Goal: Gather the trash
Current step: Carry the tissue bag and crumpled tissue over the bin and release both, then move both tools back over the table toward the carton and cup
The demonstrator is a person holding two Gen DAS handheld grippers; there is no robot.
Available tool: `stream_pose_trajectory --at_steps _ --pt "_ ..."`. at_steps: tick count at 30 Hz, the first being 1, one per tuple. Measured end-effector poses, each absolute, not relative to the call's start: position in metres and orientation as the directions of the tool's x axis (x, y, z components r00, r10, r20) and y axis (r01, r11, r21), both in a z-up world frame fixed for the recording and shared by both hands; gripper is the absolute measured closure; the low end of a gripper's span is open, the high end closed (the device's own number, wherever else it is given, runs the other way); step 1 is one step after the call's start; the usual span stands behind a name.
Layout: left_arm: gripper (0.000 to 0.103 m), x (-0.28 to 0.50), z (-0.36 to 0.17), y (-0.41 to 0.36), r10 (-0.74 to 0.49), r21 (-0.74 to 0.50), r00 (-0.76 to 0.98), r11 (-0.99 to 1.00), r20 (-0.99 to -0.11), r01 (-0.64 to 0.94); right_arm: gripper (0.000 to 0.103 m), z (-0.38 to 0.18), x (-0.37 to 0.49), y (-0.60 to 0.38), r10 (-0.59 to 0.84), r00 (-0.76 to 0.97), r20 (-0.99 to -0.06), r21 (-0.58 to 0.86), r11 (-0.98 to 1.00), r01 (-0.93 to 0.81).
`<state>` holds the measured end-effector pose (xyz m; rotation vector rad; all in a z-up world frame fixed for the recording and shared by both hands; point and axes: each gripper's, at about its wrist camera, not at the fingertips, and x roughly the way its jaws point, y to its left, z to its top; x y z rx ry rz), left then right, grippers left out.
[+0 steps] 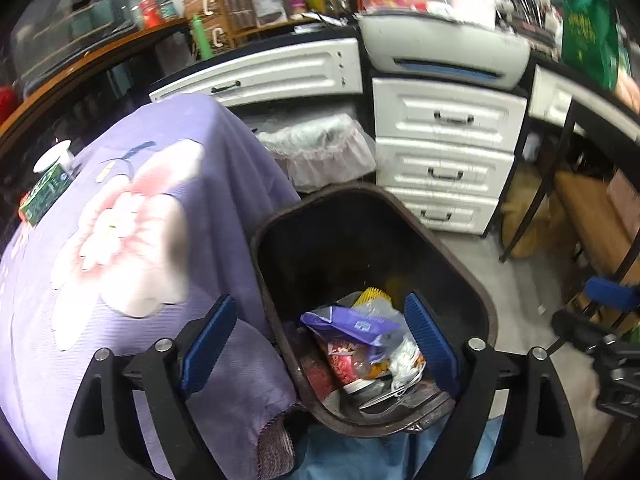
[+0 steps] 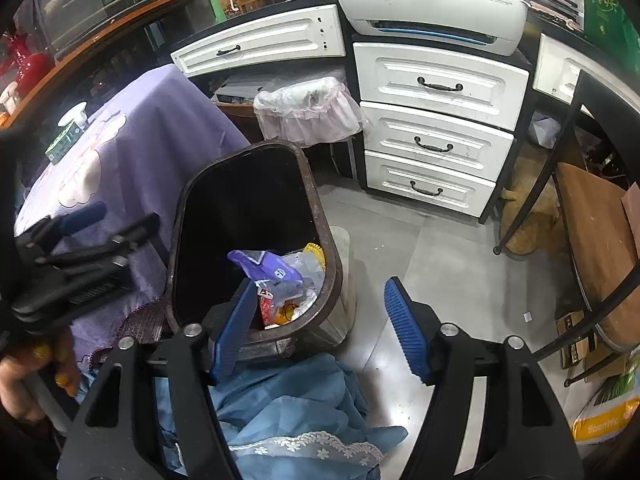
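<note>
Ribbed blue pads (image 1: 430, 344) flank crumpled purple wrapper (image 1: 352, 326).

We are counting two grippers: the left gripper (image 1: 320, 344) and the right gripper (image 2: 316, 328). We are seeing two bins: one dark brown trash bin (image 1: 472, 280) and, behind it, one bin lined with a pale plastic bag (image 2: 308, 112). Inside the brown bin we are making out one purple wrapper (image 1: 352, 322) and one yellow piece (image 1: 374, 295); the rest is too tangled to count. We are counting five white drawers, three of them in one stack (image 2: 436, 136), one printer (image 2: 432, 8), one purple floral cloth (image 1: 132, 216), one green carton (image 1: 42, 196) and one green bottle (image 2: 215, 2).
</note>
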<state>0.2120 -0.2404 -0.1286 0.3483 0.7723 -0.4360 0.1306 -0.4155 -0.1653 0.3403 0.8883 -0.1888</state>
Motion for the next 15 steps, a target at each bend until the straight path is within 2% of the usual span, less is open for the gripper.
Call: stream_pose_trajectory --at_steps 9,15 --pt "0.008 0.206 -0.086 -0.208 -0.299 0.127 0.682 0.857 -0.667 0.5 0.034 -0.152 0.146 -0.4 0.051 0.643 -0.764 0.271 0.93 0.249" --pt "0.006 0.213 -0.06 -0.175 -0.34 0.059 0.689 0.872 -0.64 0.485 0.034 -0.134 0.164 -0.386 0.066 0.67 -0.74 0.271 0.94 0.207"
